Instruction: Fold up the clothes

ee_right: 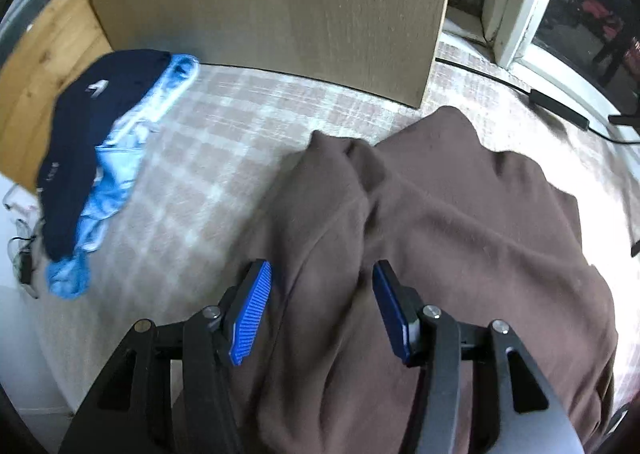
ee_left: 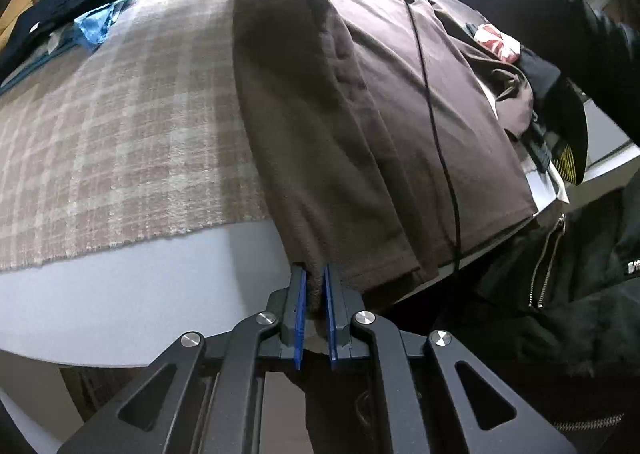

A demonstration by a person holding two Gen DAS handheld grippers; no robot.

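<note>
Left hand-held gripper (ee_left: 315, 286): blue pads pinch the hem of the brown fleece garment (ee_left: 320, 126), which stretches ahead over the plaid-covered tabletop (ee_left: 120, 142). Right hand-held gripper (ee_right: 320, 286): jaws spread, straddling a garment fold. Navy and light-blue clothes pile (ee_right: 92, 158) far left.

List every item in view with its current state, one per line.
left gripper: shut on brown garment's edge
right gripper: open, fingers astride a fold
brown garment: spread on the plaid cloth, partly folded
navy garment: folded, lying on blue clothing
light blue garment: crumpled under the navy one
</note>
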